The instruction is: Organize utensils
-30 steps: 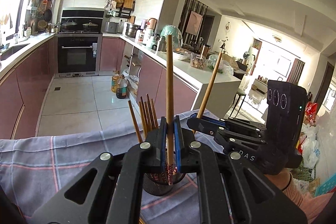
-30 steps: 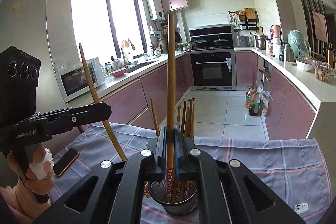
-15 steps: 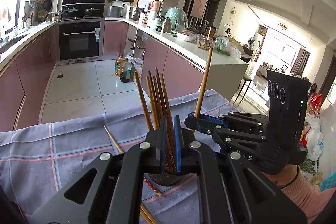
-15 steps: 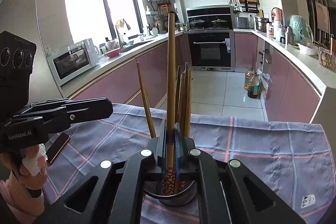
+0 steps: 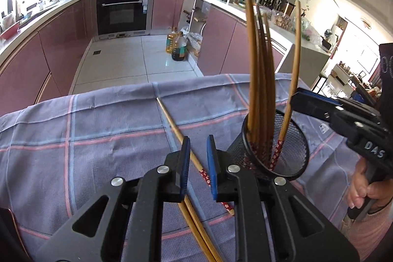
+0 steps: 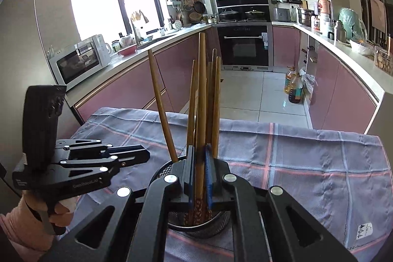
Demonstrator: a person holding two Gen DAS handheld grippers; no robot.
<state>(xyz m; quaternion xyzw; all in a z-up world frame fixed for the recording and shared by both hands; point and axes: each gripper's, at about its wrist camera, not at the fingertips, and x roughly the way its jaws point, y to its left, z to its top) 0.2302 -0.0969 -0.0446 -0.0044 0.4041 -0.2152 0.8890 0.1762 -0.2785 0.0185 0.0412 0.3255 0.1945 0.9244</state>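
Right gripper, jaws clamped on a chopstick, lowers it into the mesh holder; left gripper, jaws just parting and empty, straddles loose chopsticks on the bench for pickup.

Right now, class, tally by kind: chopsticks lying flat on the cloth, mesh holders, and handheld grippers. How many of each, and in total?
flat chopsticks: 3
mesh holder: 1
grippers: 2 (left gripper, jaws just opening with one of the flat chopsticks between them; right gripper, shut on a standing chopstick)
Total: 6
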